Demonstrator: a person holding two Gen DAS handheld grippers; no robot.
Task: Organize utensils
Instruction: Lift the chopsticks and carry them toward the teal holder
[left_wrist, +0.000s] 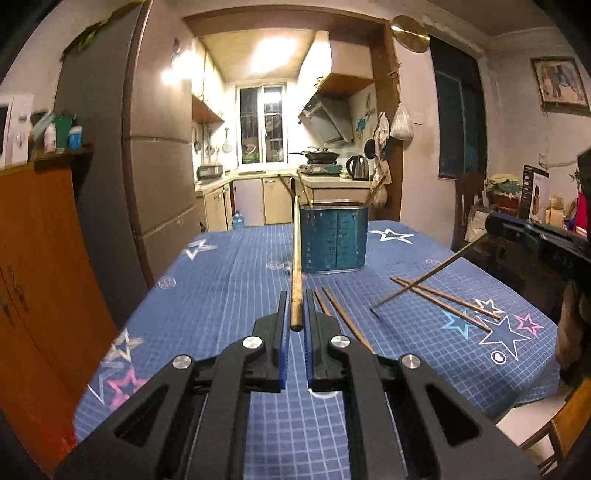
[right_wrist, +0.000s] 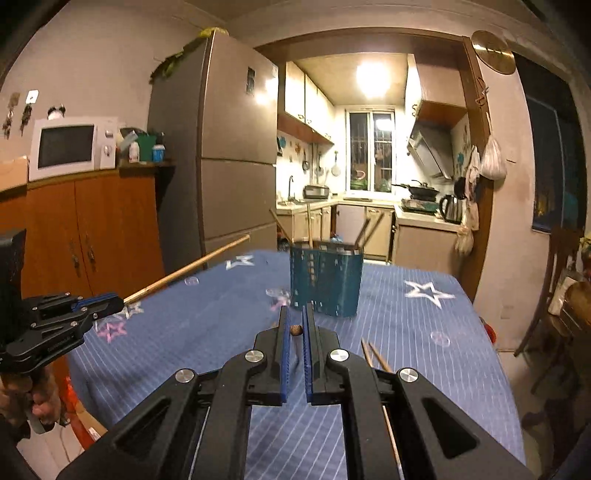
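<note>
Evidently each claw pinches one chopstick by its thick end, the left claw (left_wrist: 295, 310) holding a chopstick (left_wrist: 295, 266) aimed at the teal holder (left_wrist: 334, 238) at frame centre, the right claw (right_wrist: 296, 325) gripping another chopstick (right_wrist: 296, 329) (light, stiff, slippery wood).

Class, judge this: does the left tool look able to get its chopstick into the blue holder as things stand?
Probably yes. The left tool grips a chopstick pointing toward the blue holder, whose open top shows room beside the sticks already standing inside, and nothing lies between.
</note>
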